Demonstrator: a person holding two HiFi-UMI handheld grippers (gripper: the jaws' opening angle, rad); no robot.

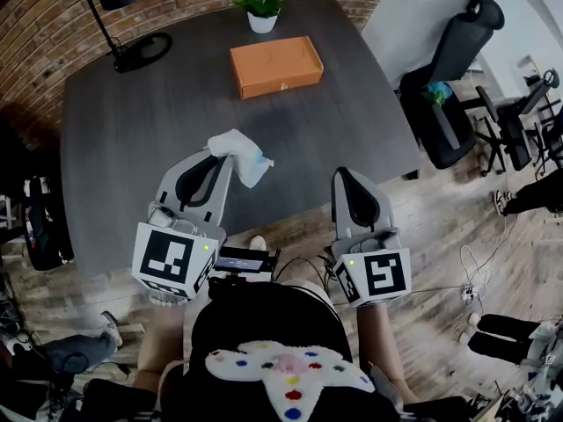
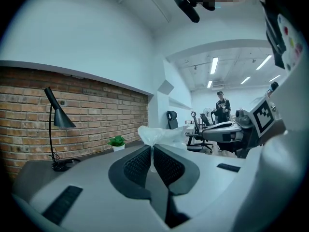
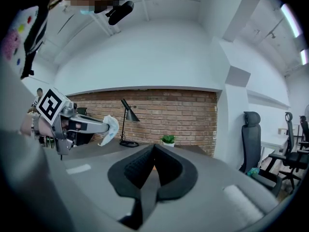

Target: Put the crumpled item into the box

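Observation:
A crumpled white item with a blue streak hangs from my left gripper, which is shut on it above the near edge of the dark table. In the left gripper view the crumpled item sticks up from between the closed pads. The right gripper view shows the same crumpled item at the left gripper's tip. The orange box lies closed at the far side of the table, near the small potted plant. My right gripper is shut and empty, off the table's near right corner.
A black desk lamp stands at the table's far left corner. A black office chair and more chairs stand to the right on the wooden floor. A brick wall runs behind the table. A person stands far back.

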